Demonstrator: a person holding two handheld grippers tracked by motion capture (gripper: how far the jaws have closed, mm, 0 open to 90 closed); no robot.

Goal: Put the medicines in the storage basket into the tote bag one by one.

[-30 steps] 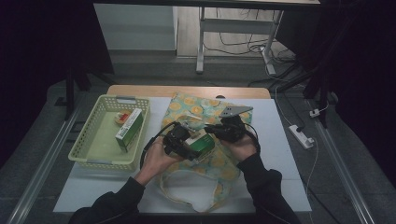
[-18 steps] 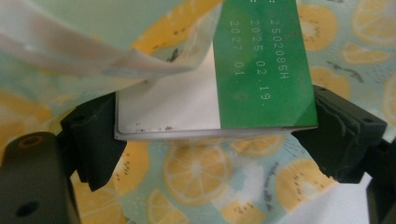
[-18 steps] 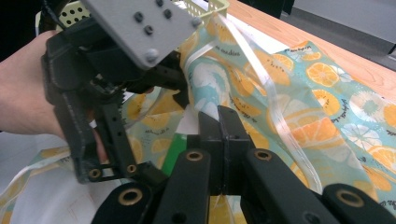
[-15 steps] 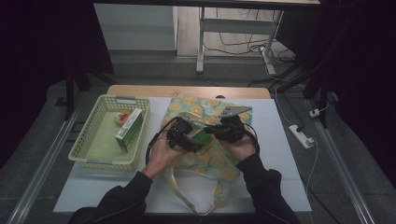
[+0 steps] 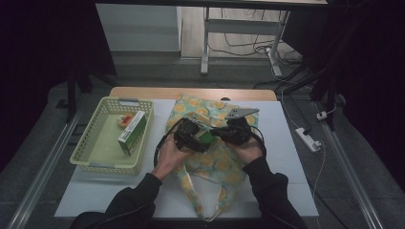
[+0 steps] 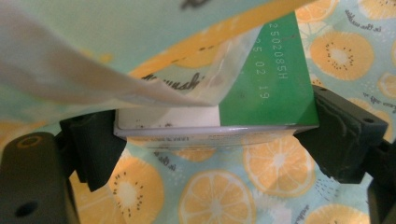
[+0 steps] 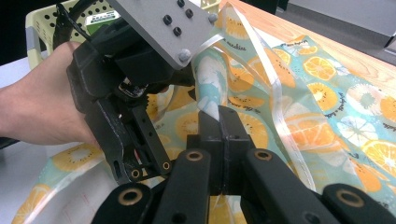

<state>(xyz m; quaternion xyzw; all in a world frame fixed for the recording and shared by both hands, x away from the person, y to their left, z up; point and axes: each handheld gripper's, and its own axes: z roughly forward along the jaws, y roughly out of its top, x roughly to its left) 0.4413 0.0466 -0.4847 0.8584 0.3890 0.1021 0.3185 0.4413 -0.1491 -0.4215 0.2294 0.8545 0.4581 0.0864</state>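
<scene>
Green box (image 6: pixel 261 88) lower, perhaps inside bag rim (image 6: pixel 116 79)

The bag (image 5: pixel 210 143) lies in the middle of the table (image 5: pixel 286 157), so take it as the anchor. Left of the bag sits the basket (image 5: pixel 90 162), with a carton (image 5: pixel 132 132) leaning inside it and a small packet (image 5: pixel 125 120) behind that carton. Over the bag, the left gripper (image 5: pixel 198 143) holds a box (image 6: pixel 233 107) at the bag's mouth. Just right of it, the right gripper (image 7: pixel 218 119) pinches the bag's rim.
</scene>
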